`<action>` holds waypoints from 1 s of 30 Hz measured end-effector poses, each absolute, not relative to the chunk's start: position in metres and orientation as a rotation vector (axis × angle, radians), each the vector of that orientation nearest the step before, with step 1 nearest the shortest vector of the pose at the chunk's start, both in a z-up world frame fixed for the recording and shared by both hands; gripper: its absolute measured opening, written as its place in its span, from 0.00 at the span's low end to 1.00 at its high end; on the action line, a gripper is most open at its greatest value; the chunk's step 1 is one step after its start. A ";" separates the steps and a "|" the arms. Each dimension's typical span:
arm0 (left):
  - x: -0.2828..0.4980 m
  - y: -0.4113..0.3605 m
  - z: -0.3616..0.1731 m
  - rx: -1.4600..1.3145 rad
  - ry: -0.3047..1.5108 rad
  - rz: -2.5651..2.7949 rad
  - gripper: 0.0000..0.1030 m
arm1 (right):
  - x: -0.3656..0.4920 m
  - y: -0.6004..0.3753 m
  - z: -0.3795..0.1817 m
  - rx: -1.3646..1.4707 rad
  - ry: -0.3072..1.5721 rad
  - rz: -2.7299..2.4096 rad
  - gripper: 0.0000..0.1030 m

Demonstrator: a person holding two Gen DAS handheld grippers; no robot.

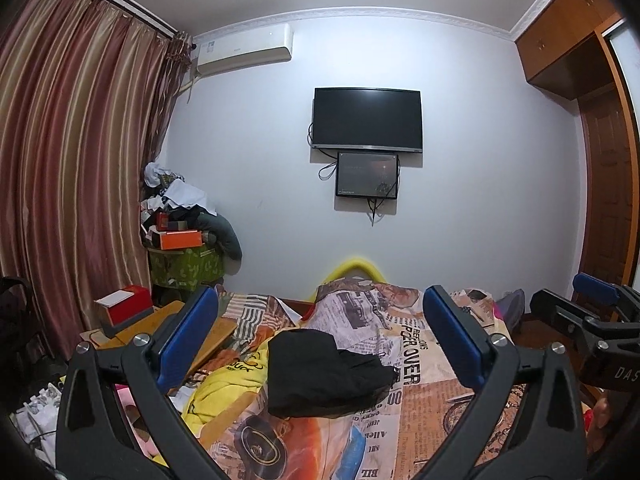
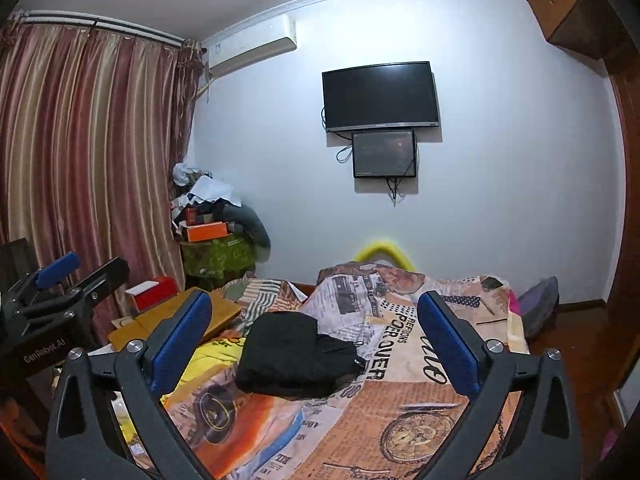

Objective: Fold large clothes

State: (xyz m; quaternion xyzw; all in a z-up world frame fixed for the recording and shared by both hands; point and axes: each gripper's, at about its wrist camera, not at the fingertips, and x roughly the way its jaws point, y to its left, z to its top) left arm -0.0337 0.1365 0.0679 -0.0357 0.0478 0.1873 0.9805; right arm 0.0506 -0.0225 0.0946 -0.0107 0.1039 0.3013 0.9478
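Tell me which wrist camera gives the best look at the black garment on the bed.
The right wrist view: the black garment lies whole between the open fingers, its folded outline clear against the printed bedspread. The left wrist view shows the same garment whole too, though its sheer lower edge blends into the print.

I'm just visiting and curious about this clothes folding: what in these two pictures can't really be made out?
- Black garment: bunched in both views; its type and how neatly it is folded cannot be told.
- Yellow garment: left wrist view, partly behind the left tool's finger; its full shape is hidden.
- Small screen: image too dim and small to read.
- Corner pile: items overlap; most unidentifiable.
- The person: out of frame in both views.
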 end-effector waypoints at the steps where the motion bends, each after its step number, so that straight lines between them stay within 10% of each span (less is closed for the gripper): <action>1: -0.034 0.136 0.067 -0.071 0.098 0.379 1.00 | 0.050 -0.023 0.094 -0.025 0.214 0.613 0.99; 30: -0.024 0.132 0.054 -0.041 0.136 0.369 1.00 | 0.043 -0.034 0.100 -0.028 0.238 0.596 0.99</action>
